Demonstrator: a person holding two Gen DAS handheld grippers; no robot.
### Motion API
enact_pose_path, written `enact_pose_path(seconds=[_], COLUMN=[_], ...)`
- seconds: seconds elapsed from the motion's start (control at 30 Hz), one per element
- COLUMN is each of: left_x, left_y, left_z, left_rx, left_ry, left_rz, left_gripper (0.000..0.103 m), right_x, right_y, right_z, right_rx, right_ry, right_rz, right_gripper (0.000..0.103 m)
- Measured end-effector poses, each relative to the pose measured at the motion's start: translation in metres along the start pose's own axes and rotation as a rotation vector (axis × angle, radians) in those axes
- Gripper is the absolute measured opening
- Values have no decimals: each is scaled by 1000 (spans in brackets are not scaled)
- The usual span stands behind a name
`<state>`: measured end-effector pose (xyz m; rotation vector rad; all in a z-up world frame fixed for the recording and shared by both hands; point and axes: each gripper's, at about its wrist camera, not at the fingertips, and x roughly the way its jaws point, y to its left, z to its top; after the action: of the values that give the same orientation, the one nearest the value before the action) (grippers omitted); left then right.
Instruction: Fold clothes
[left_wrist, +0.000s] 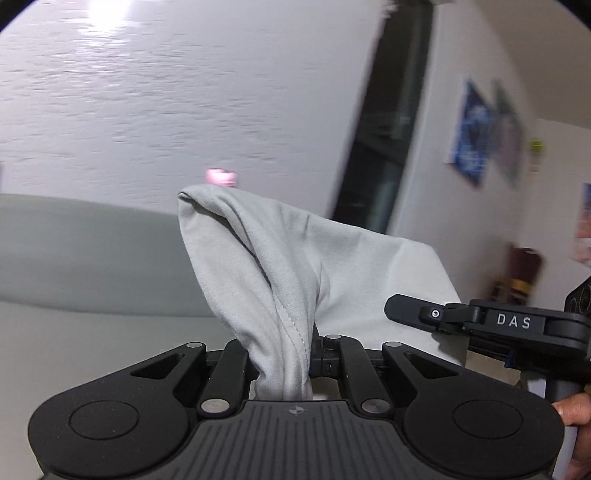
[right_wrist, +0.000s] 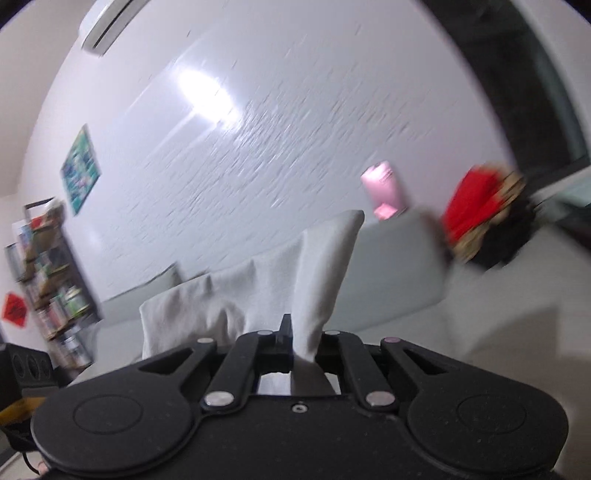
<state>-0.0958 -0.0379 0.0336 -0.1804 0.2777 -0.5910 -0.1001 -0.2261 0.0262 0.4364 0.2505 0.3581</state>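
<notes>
- The left gripper (left_wrist: 291, 360) is clamping a bunched fold of a light grey garment (left_wrist: 258, 266); its jaws are pressed together on the cloth, which is rising out of them in a peak and blocking the view straight ahead.
- The fingertips of this gripper are hidden behind the cloth, so only the linkage bars and the ribbed body are showing.
- The right gripper (right_wrist: 301, 350) is likewise pinching the same garment (right_wrist: 317, 273), its jaws closed on a narrow strip of fabric that is standing up and then draping away to the left in that view.
- In the left wrist view the right gripper (left_wrist: 397, 308) is coming in from the right edge, seen side-on, with "DAS" readable on its arm; its tip is lying against the garment's far edge, but the contact itself is not showing from this side.
- A fingertip of the person's right hand (left_wrist: 572, 410) is showing at the lower right, mostly cut off by the frame.
- The garment is hanging between the two tools above a pale grey sofa (right_wrist: 402, 258); its lower part is hidden behind the gripper bodies.
- The background is smeared by motion blur: a pink object (right_wrist: 384, 188) on the sofa back and a red, tan and black heap (right_wrist: 480, 210) at its right end are too blurred to identify.
- Posters (left_wrist: 472, 136) on the wall are unreadable.
</notes>
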Motion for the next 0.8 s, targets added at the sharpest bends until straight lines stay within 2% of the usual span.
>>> enact_pose_path(seconds=[0.13,0.2,0.4,0.6,0.8], left_x=[35,59,139,215,325], left_y=[-34,-47,-71,-74,-57], left_z=[2,-2,-21,-40,-58], left_rx=[4,-4,-15,13,-31], left_ry=[21,62,200,318,466], left_rz=[-93,-124,-118,-88,-106], left_gripper=[8,8,8,8,9], right_x=[-43,-56,-60,-22,30], right_y=[-18,-34,-109,-197,-286], right_z=[18,24,31,37,46], right_rx=[1,18,135,152,267], right_ry=[-58,-67,-26,32,108], right_rz=[-111,-157,-248,-341,-430], right_gripper=[5,5,5,5,5])
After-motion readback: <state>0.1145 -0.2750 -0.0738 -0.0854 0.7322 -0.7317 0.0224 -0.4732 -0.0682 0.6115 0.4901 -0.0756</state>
